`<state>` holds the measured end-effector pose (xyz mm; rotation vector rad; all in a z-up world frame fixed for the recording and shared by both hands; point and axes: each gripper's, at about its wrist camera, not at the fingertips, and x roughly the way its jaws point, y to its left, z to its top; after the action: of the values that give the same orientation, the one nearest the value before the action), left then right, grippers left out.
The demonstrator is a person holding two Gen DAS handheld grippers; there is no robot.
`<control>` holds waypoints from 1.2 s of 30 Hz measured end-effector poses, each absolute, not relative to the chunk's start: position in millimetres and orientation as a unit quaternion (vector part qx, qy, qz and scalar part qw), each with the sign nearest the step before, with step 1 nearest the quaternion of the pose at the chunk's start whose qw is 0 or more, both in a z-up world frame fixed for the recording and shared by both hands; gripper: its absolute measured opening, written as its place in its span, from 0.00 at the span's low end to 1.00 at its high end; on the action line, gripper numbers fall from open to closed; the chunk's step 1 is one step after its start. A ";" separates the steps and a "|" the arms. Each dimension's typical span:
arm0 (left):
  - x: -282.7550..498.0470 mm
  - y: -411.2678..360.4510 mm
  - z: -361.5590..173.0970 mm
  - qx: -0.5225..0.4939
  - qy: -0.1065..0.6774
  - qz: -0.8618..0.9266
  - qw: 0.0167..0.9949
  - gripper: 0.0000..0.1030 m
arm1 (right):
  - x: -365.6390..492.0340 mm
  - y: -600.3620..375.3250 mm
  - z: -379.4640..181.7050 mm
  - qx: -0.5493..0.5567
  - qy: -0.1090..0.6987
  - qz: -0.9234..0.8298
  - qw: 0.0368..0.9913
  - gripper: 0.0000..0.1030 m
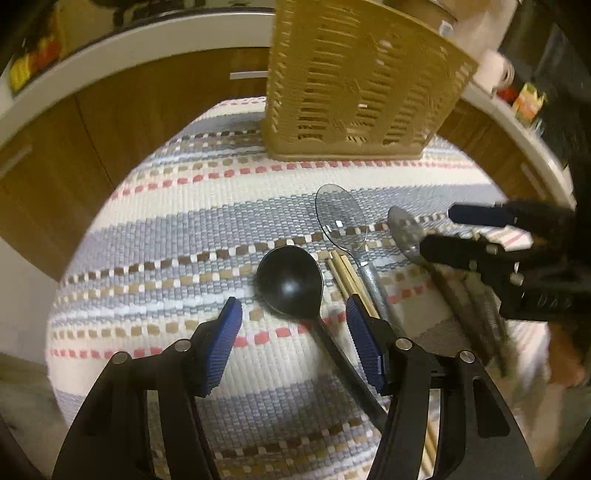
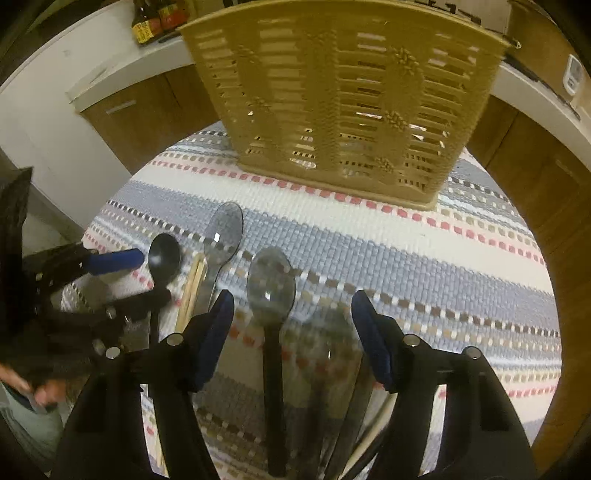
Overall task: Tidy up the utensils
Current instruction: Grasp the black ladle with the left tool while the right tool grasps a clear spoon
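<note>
Where everything rests: a striped woven cloth [image 1: 177,221], its near and side edges lost past the lens rim. Behind it, wood-fronted cabinets [image 1: 147,110] under a pale counter, bent and blurred. On the counter in the right wrist view, dark sauce bottles [image 2: 155,20], cut off at the top.

Upright at the cloth's far edge, a tan slotted utensil basket [image 1: 354,85]; top rim cropped in both views, contents impossible to make out through the slots.

Left gripper [image 1: 293,339]: spread wide, blue pads [image 1: 225,343] either side of the black ladle's handle, nothing held. Right pad covering part of the chopsticks. Whether touching the cloth, cannot tell.

Right gripper [image 2: 291,336]: likewise wide open, gripping nothing, straddling a dark-handled spoon. Seen from the left wrist camera only as a smeared dark shape at the frame's right.

Utensils laid side by side on the cloth, bowls toward the basket:
- black ladle [image 1: 291,282], handle running down out of sight behind the left gripper;
- clear plastic spoon [image 1: 341,218], glittery handle partly hidden;
- slotted metal spoon [image 1: 404,232], lower part blocked by the right gripper;
- dark-handled spoon [image 2: 271,288], with streaked, unreadable handles just beside it;
- wooden chopsticks [image 1: 345,275], only short lengths showing.
</note>
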<state>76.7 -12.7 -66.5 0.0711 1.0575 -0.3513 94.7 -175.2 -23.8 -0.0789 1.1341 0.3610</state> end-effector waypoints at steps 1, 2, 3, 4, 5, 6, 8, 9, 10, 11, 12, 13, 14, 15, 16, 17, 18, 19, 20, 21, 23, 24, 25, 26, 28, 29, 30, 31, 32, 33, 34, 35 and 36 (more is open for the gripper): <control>75.7 -17.2 -68.3 0.048 0.500 -0.160 0.850 0.51 | 101.8 -172.8 -27.1 -0.045 0.540 0.163 0.824 0.60; 75.0 -20.9 -69.5 0.061 0.499 -0.156 0.851 0.48 | 106.1 -171.5 -28.5 -0.048 0.548 0.162 0.819 0.57; 74.8 -23.3 -67.6 0.068 0.498 -0.154 0.851 0.48 | 107.9 -168.2 -30.2 -0.049 0.550 0.166 0.817 0.55; 75.1 -24.5 -67.2 0.075 0.496 -0.153 0.851 0.46 | 111.7 -162.2 -34.2 -0.056 0.551 0.165 0.816 0.55; 74.0 -25.1 -68.2 0.081 0.494 -0.152 0.852 0.42 | 114.7 -158.5 -35.3 -0.064 0.553 0.161 0.815 0.53; 74.2 -24.9 -68.7 0.085 0.493 -0.152 0.852 0.40 | 116.8 -155.6 -37.6 -0.069 0.556 0.156 0.813 0.50; 75.6 -23.9 -66.7 0.088 0.494 -0.154 0.851 0.33 | 121.9 -147.6 -46.0 -0.074 0.565 0.153 0.808 0.46; 76.3 -23.3 -66.8 0.091 0.494 -0.155 0.851 0.32 | 122.5 -144.5 -48.4 -0.079 0.565 0.149 0.807 0.46; 77.4 -20.3 -64.9 0.094 0.495 -0.159 0.849 0.31 | 122.1 -141.4 -48.7 -0.086 0.563 0.147 0.809 0.46; 78.3 -15.2 -62.9 0.097 0.495 -0.165 0.847 0.30 | 120.9 -137.7 -50.1 -0.097 0.562 0.145 0.809 0.45; 78.9 -13.7 -63.1 0.099 0.496 -0.171 0.845 0.30 | 120.7 -134.6 -51.3 -0.103 0.561 0.142 0.809 0.44; 79.9 -12.4 -62.7 0.097 0.498 -0.176 0.843 0.30 | 121.1 -132.5 -52.8 -0.106 0.562 0.140 0.809 0.44; 80.2 -10.7 -61.9 0.094 0.500 -0.179 0.842 0.30 | 121.6 -131.0 -53.7 -0.106 0.563 0.139 0.808 0.44; 81.5 -5.9 -60.1 0.088 0.503 -0.183 0.840 0.32 | 121.8 -129.2 -54.4 -0.105 0.565 0.138 0.807 0.44; 81.0 -5.5 -59.4 0.082 0.505 -0.187 0.839 0.38 | 122.2 -129.0 -54.2 -0.103 0.567 0.137 0.806 0.44; 82.0 -3.4 -58.9 0.075 0.507 -0.191 0.837 0.47 | 123.6 -126.4 -55.5 -0.104 0.570 0.134 0.804 0.44; 85.7 -3.4 -59.7 0.071 0.508 -0.190 0.837 0.50 | 123.1 -128.0 -54.6 -0.105 0.572 0.132 0.803 0.44; 89.9 -4.1 -61.0 0.071 0.509 -0.185 0.837 0.52 | 122.7 -127.2 -53.8 -0.109 0.573 0.131 0.802 0.44; 92.4 -6.1 -62.2 0.071 0.509 -0.182 0.838 0.52 | 122.8 -125.0 -54.1 -0.114 0.575 0.128 0.800 0.44; 95.6 -7.0 -61.5 0.067 0.510 -0.180 0.839 0.52 | 123.1 -122.8 -54.8 -0.117 0.576 0.126 0.799 0.44; 102.2 -9.0 -61.4 0.065 0.514 -0.176 0.837 0.50 | 121.9 -120.6 -54.8 -0.120 0.580 0.125 0.796 0.43; 107.2 -9.6 -61.2 0.064 0.516 -0.171 0.837 0.49 | 123.3 -118.5 -55.3 -0.121 0.581 0.124 0.795 0.40; 111.8 -9.9 -62.0 0.064 0.517 -0.169 0.836 0.47 | 123.8 -117.7 -54.8 -0.124 0.581 0.125 0.795 0.36; 114.4 -10.4 -61.8 0.065 0.519 -0.168 0.835 0.47 | 123.8 -115.6 -54.6 -0.121 0.582 0.132 0.793 0.28; 116.7 -13.0 -62.2 0.074 0.520 -0.161 0.835 0.42 | 124.0 -114.5 -54.0 -0.123 0.579 0.129 0.795 0.28; 114.0 -14.2 -62.3 0.084 0.518 -0.152 0.838 0.35 | 123.8 -113.9 -54.7 -0.124 0.577 0.131 0.797 0.28; 113.3 -15.8 -62.4 0.094 0.514 -0.146 0.840 0.35 | 123.2 -114.4 -54.6 -0.123 0.574 0.132 0.799 0.28; 113.1 -15.1 -62.4 0.092 0.514 -0.146 0.841 0.35 | 122.5 -116.0 -54.8 -0.117 0.570 0.135 0.802 0.28; 113.6 -13.0 -62.3 0.085 0.513 -0.146 0.842 0.34 | 121.9 -117.0 -54.4 -0.112 0.567 0.137 0.805 0.28; 114.2 -9.4 -61.6 0.072 0.510 -0.148 0.844 0.34 | 120.6 -119.5 -52.9 -0.105 0.563 0.142 0.808 0.28; 112.5 -5.9 -59.8 0.060 0.504 -0.150 0.849 0.34 | 118.2 -123.2 -50.6 -0.097 0.557 0.149 0.811 0.28; 110.6 -1.5 -56.1 0.043 0.490 -0.155 0.857 0.34 | 114.2 -128.2 -47.0 -0.089 0.547 0.156 0.818 0.28; 106.2 2.2 -51.8 0.030 0.479 -0.159 0.863 0.34 | 109.9 -132.9 -42.9 -0.084 0.536 0.159 0.825 0.28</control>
<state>106.2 2.2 -51.8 0.0631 1.0038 -0.3326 109.9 -132.9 -42.9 -0.1791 1.1401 0.3373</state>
